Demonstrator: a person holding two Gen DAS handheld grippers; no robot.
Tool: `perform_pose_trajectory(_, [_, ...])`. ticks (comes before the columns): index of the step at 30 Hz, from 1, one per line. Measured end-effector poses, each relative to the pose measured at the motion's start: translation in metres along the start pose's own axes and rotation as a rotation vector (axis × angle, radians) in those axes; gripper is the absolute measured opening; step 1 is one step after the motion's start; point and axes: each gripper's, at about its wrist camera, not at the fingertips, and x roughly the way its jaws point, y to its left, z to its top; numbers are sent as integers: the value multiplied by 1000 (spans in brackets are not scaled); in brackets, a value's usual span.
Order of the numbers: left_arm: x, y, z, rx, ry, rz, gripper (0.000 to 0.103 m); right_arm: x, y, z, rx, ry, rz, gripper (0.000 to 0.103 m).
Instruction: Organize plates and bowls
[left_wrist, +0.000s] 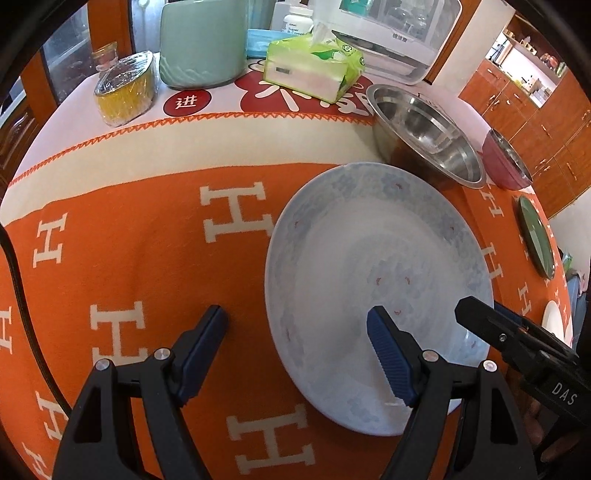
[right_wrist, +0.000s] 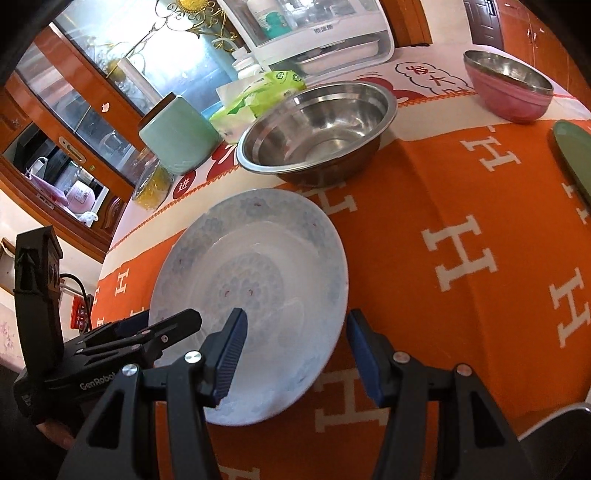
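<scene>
A large pale blue patterned plate lies flat on the orange tablecloth. My left gripper stands open astride the plate's left rim, one finger over the cloth and the other over the plate's inside. My right gripper stands open astride the right rim in the same way. Neither gripper's pads press on the plate. Behind it stand a steel bowl and a pink bowl. A green plate lies to the right.
At the back stand a green tissue pack, a celadon jar, a glass jar of yellow sticks and a white appliance. A white plate's edge shows at the right. The table's edge runs near both grippers.
</scene>
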Motion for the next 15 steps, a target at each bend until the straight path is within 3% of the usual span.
perform_pose_trajectory(6, [2,-3,1,-5,-23,11,68,6,0,4,-17,12,5,52])
perform_pose_trajectory(15, [4,-8,4,7,-40,42,49,11,2,4,-39,26,-9,43])
